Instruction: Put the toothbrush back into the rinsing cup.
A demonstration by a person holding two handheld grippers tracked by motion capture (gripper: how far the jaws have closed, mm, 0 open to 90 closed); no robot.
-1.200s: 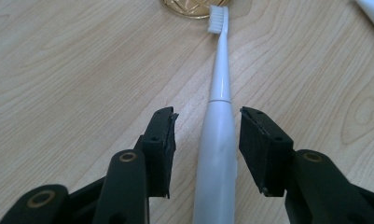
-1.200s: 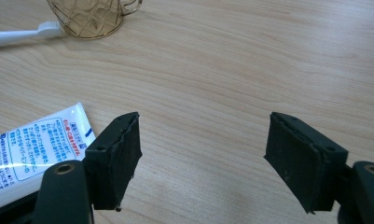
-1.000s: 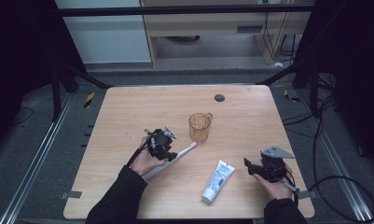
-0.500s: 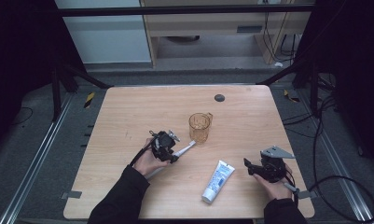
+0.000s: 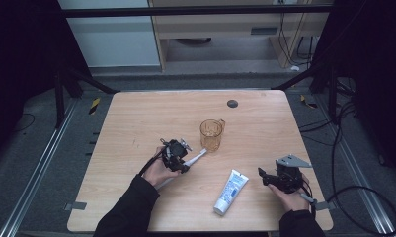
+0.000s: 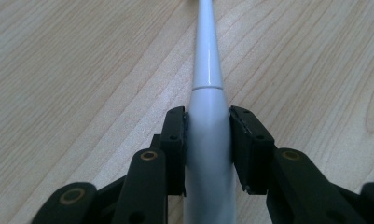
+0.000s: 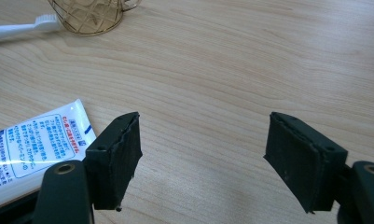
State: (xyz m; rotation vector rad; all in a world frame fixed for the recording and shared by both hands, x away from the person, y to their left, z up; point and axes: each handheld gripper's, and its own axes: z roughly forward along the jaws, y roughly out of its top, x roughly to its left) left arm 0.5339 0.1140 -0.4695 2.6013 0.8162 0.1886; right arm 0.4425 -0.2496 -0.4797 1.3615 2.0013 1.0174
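Closing our left gripper [image 6: 208, 140] around the white toothbrush [image 6: 208, 70] lying on the table [image 5: 136, 118] beside the amber cup [image 5: 211, 134], likely to lift it, our right gripper [image 7: 203, 158] waits spread near the toothpaste tube [image 5: 231, 191].

The high view looks down and forward over the table [image 5: 136, 118]. Each gripper view skims the wood closely; the amber cup [image 5: 211, 135] appears, perhaps, in two.
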